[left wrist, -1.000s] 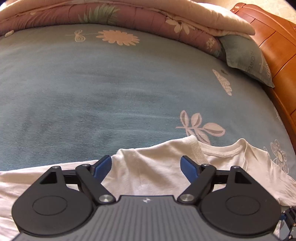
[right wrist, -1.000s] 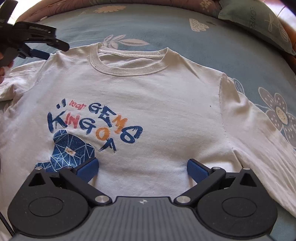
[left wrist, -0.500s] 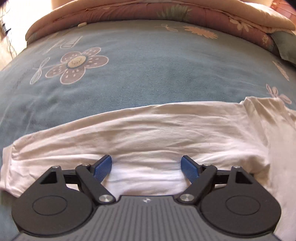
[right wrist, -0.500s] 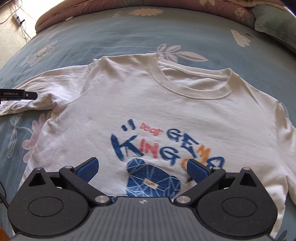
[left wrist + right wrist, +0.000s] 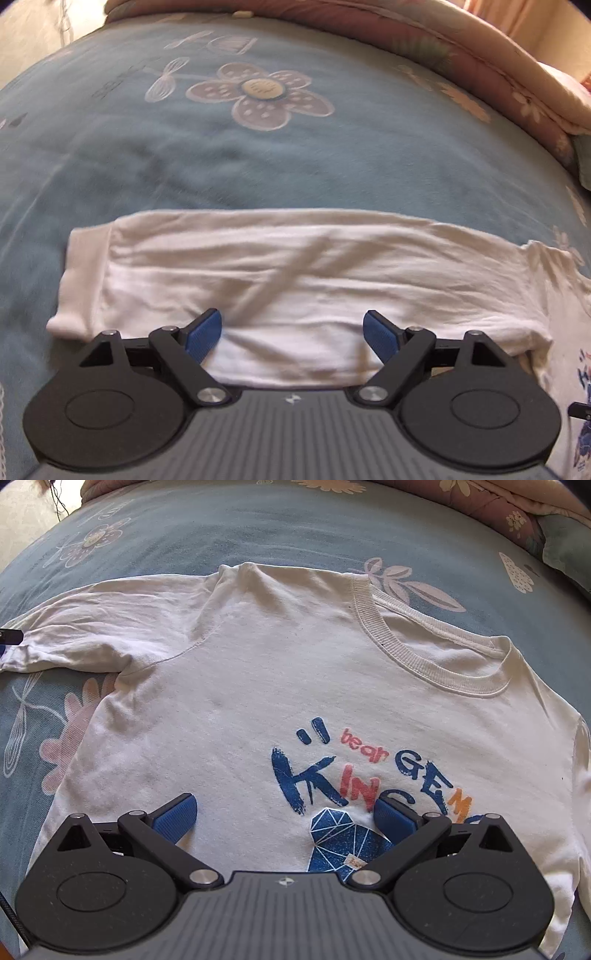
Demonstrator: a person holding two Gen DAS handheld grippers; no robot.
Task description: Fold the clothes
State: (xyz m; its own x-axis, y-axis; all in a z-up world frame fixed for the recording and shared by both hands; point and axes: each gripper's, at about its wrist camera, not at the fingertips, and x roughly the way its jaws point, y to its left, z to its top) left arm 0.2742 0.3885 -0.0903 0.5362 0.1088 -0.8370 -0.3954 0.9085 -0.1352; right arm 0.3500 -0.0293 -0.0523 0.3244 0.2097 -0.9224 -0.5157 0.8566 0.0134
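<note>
You've got the blue flowered bedspread [image 5: 258, 528] filling both views, and spread flat on it, print side up, is the white T-shirt [image 5: 258, 686], collar toward the far right in your right wrist view, body running down toward you. Now the part that matters: the long sleeve [image 5: 295, 273] lies stretched out sideways from the shirt's shoulder, and in the left wrist view its long axis runs straight across the picture, cuff [image 5: 86, 280] at the far left, shoulder seam off at the right edge. That puts the sleeve crosswise to your left gripper [image 5: 291, 332], directly under and just ahead of the blue pads, roughly at mid-sleeve and nearer the lower edge of the cloth. Your left gripper stands wide, nothing pinched between the pads, cloth only lying beneath them. Your right gripper [image 5: 284, 816] is also spread wide and empty, hovering over the chest print, well away from that sleeve, so the left hand is clearly the nearer one for it. My read: the sleeve fold comes first, and the shirt is otherwise unfolded. If you're taking it, the cuff end lies to the left of your pads, so the grip point and the fold direction both run along that crosswise line, back toward the body on the right.
</note>
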